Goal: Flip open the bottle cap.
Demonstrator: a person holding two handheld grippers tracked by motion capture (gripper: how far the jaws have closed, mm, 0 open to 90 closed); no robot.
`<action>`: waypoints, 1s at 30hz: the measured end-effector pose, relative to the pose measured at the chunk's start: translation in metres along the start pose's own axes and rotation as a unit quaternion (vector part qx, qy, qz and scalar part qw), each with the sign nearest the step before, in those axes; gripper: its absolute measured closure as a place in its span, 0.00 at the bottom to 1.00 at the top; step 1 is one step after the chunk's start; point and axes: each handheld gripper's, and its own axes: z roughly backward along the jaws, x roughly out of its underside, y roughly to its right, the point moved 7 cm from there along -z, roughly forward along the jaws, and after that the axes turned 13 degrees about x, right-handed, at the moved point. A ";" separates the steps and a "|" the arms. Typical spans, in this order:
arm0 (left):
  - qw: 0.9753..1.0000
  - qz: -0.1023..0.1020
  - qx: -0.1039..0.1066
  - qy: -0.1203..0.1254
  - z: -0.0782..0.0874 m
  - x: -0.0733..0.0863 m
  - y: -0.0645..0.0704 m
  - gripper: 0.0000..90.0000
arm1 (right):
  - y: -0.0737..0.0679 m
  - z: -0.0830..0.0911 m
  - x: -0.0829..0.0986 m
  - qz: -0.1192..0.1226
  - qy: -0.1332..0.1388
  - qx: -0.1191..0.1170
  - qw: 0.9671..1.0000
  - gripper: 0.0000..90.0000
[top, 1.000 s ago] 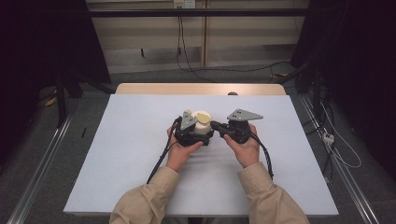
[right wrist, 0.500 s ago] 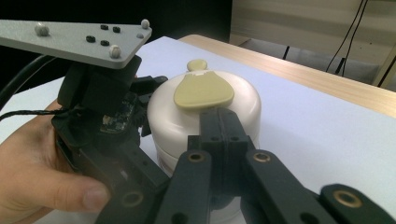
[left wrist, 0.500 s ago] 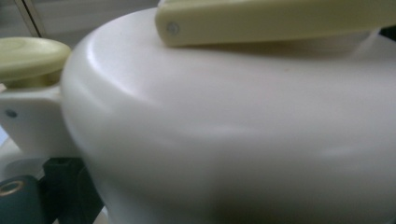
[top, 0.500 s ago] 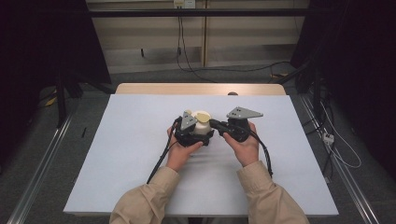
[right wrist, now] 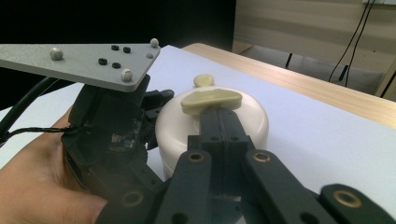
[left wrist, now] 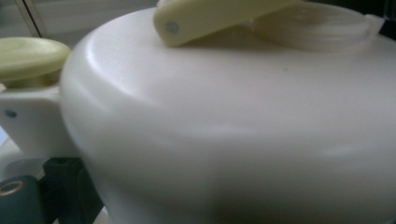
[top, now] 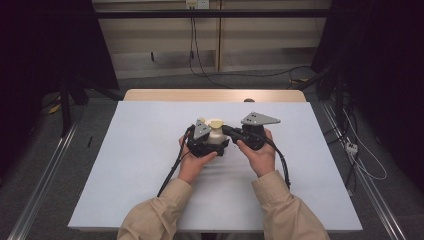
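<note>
Cream lidded pot [top: 216, 136] sits mid-counter [top: 150, 165], slightly near of centre. Left gripper [top: 202, 142] presses against its left side; whether its jaws are apart or together, can't tell. Right gripper [right wrist: 219, 122] jaws together, tips at the pale-yellow lid handle [right wrist: 211, 101].

The white jar [top: 216, 137] stands mid-counter, hemmed on its left by the left claw [top: 209, 141] and on its right by the right claw [top: 231, 133], whose jaws lie together over the lid tab [right wrist: 211, 101]. The counter [top: 320, 165] is open to both sides, ahead and toward the near edge.
</note>
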 end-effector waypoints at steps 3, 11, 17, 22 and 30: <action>1.000 0.002 0.001 0.002 0.000 0.000 0.000 0.05 | -0.001 0.000 -0.002 0.002 0.004 0.002 1.000 1.00; 1.000 0.000 0.000 0.001 0.000 0.000 0.000 0.05 | -0.007 -0.008 -0.004 0.010 0.002 0.000 1.000 1.00; 1.000 0.002 -0.001 0.002 0.000 0.000 0.001 0.05 | -0.009 -0.011 -0.008 0.009 0.009 -0.002 1.000 1.00; 1.000 0.002 -0.001 0.002 0.000 0.000 0.001 0.05 | -0.010 -0.014 -0.011 0.010 0.012 -0.003 1.000 1.00; 1.000 0.001 -0.001 0.001 0.000 0.000 0.001 0.05 | -0.010 -0.018 -0.014 0.007 0.017 -0.005 1.000 1.00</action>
